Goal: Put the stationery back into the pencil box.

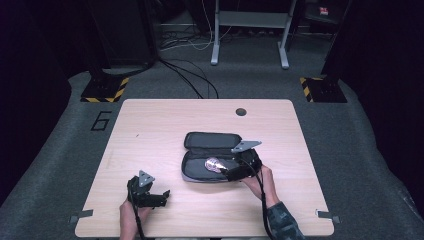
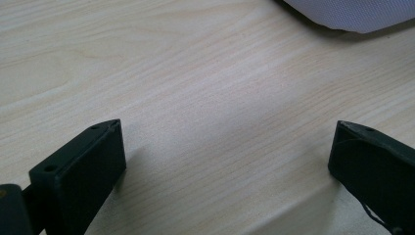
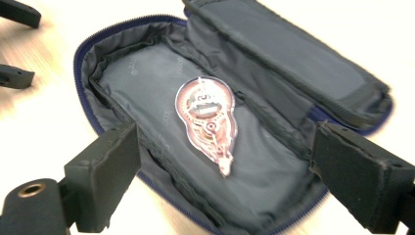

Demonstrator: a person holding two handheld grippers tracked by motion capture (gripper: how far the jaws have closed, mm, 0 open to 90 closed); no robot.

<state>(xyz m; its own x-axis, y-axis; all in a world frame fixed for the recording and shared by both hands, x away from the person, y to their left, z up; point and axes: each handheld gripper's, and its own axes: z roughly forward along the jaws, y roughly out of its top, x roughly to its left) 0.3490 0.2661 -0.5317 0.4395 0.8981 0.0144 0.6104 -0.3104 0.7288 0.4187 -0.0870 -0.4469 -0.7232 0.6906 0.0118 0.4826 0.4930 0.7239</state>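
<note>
Right gripper view: correction tape dispenser [image 3: 208, 120] lies flat in the open pencil case [image 3: 132, 73]; your right gripper [image 3: 225, 181] hovers wide open, empty. Probably light, slick plastic; pinch its broad body. Left gripper [image 2: 227, 161] open, idle.

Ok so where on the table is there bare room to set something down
The far strip between the open pencil case and the round hole is bare, as is the table's far-left corner. The near side is crowded: left tool, right tool.
</note>
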